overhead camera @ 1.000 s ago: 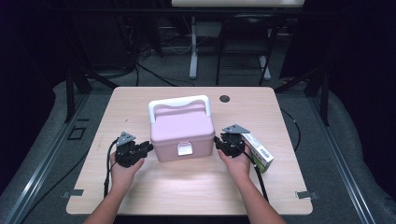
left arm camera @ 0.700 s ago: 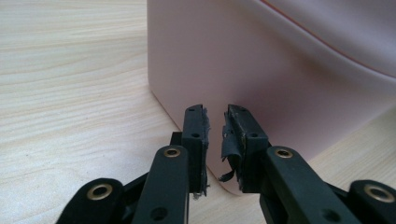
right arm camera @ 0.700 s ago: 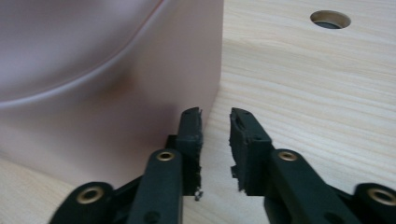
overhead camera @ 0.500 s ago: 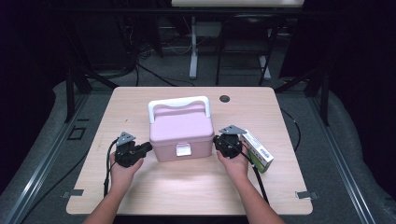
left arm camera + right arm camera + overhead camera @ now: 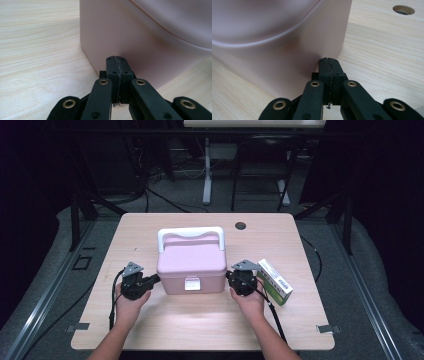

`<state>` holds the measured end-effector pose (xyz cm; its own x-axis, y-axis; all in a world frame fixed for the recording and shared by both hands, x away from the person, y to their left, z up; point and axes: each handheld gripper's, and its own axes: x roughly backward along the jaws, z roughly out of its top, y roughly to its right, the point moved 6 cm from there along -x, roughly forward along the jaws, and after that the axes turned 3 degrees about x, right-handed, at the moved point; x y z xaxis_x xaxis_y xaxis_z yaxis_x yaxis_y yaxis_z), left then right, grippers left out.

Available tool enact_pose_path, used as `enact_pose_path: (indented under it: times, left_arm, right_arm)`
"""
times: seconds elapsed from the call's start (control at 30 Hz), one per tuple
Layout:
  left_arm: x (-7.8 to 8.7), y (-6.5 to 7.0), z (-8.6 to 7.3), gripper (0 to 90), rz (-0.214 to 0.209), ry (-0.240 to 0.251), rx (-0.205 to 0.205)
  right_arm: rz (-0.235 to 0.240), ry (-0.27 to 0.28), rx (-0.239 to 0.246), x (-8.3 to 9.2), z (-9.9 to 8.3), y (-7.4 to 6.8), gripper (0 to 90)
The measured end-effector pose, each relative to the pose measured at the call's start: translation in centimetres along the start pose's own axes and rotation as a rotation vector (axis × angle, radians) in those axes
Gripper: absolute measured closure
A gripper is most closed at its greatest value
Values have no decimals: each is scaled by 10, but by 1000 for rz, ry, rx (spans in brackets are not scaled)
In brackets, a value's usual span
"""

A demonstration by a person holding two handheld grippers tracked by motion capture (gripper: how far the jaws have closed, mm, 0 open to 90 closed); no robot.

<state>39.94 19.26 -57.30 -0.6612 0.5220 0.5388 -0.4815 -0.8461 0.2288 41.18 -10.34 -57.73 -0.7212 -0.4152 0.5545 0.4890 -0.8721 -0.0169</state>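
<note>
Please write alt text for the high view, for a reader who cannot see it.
A pink box with a white handle stands on a wooden table, with the shut left gripper and right gripper at its sides. A green and white carton lies beside the right gripper.

Pink box [image 5: 191, 266] sitting upright on a wooden table.

A pale pink plastic box is standing near the middle of the tabletop, its lid closed. A white handle [image 5: 190, 233] is lying folded back over the far side of the lid. A small white latch [image 5: 192, 283] is showing at the centre of the front wall, facing the person. The side walls are looking smooth, with rounded corners, resting flat on the wood.
</note>
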Motion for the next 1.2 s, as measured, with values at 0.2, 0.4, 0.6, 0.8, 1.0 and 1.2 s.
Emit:
enact_pose_path:
  times: [0.2, 0.4, 0.6, 0.8, 1.0, 1.2]
  left_arm:
    - [4, 7, -4, 898, -9, -4, -12]
    - [12, 14, -10, 899, -17, -28, -18]
    - [18, 20, -14, 899, -19, -45, -19]
    - [19, 24, -16, 899, -16, -46, -19]
    - [28, 31, -22, 898, -9, -60, -32]
    - [34, 36, -27, 898, -4, -58, -32]
  right_arm:
    - [-7, -2, 10, 10, -7, -3, 900]
    - [0, -19, 13, 18, -12, -6, 900]
    - [5, -35, 15, 26, -16, -10, 900]
    - [12, -35, -10, 37, -24, -14, 900]
    - [25, -48, -4, 49, -31, -21, 900]
    - [25, -61, 29, 59, -37, -28, 900]
